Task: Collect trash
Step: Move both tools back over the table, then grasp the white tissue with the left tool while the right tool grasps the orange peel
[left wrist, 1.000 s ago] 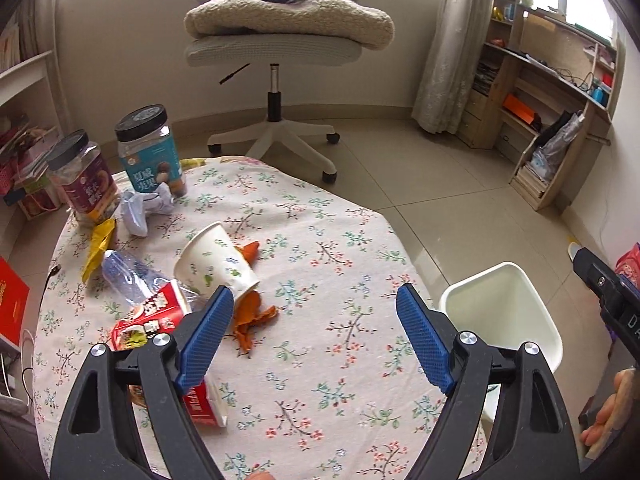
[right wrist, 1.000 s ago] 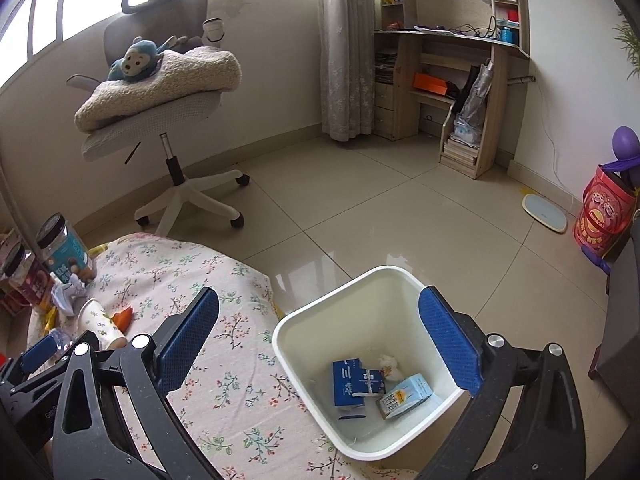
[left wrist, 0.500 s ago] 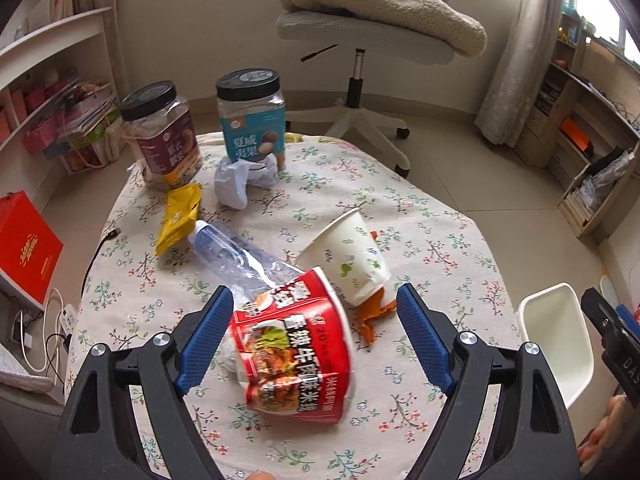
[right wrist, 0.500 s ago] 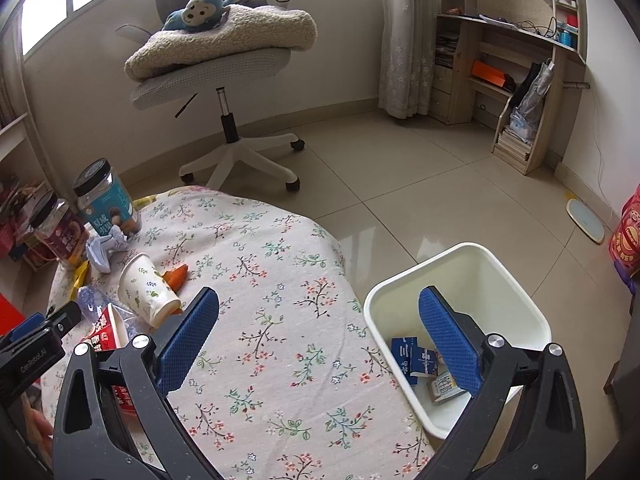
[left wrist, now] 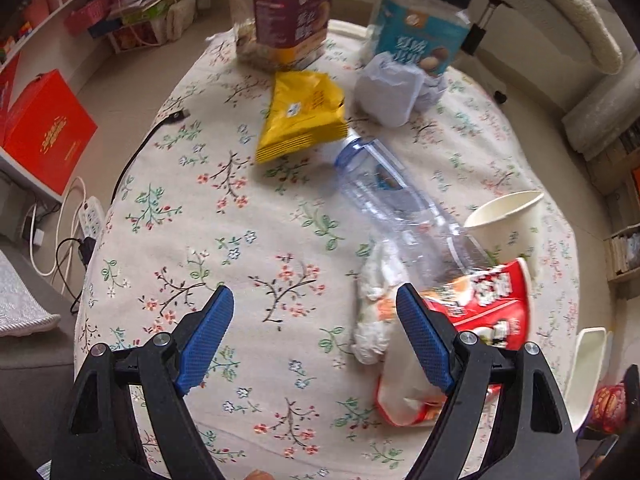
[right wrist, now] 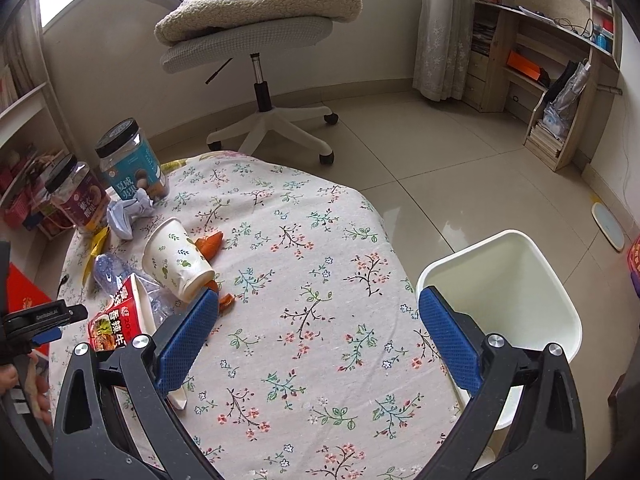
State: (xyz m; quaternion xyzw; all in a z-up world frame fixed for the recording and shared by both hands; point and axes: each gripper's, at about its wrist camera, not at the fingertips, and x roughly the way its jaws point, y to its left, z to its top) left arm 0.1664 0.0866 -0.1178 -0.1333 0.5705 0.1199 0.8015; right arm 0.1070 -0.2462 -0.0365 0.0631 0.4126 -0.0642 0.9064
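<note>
A round counter (right wrist: 320,320) under a flowered cloth carries the litter, and a white bin (right wrist: 516,300) stands on the floor just beside its edge; what lies inside the bin is hidden by its wall.

The left tongs (left wrist: 316,332) point steeply down over bare cloth with the jaws spread wide and nothing between them. The right pad sits in front of a red noodle cup (left wrist: 484,308) lying on its side, but whether it touches the cup cannot be told. The right tongs (right wrist: 316,336) hang over the cloth near the bin, jaws equally wide and empty.

Along the far edge stand 2 jars, a purple-labelled jar (left wrist: 288,12) and a blue-labelled jar (left wrist: 420,28), both cut off at the top in the left view.

A clear plastic bottle (left wrist: 396,200) lies flat, its lower end blurred and running under the noodle cup. A white paper cup (right wrist: 176,260) lies tipped beside it, and orange peel (right wrist: 210,246) is partly hidden behind it. A yellow snack packet (left wrist: 304,114) lies near the purple-labelled jar, and crumpled white paper (left wrist: 388,88) rests against the blue-labelled jar. A crumpled white wad (left wrist: 376,308) by the noodle cup is too smeared to identify.
</note>
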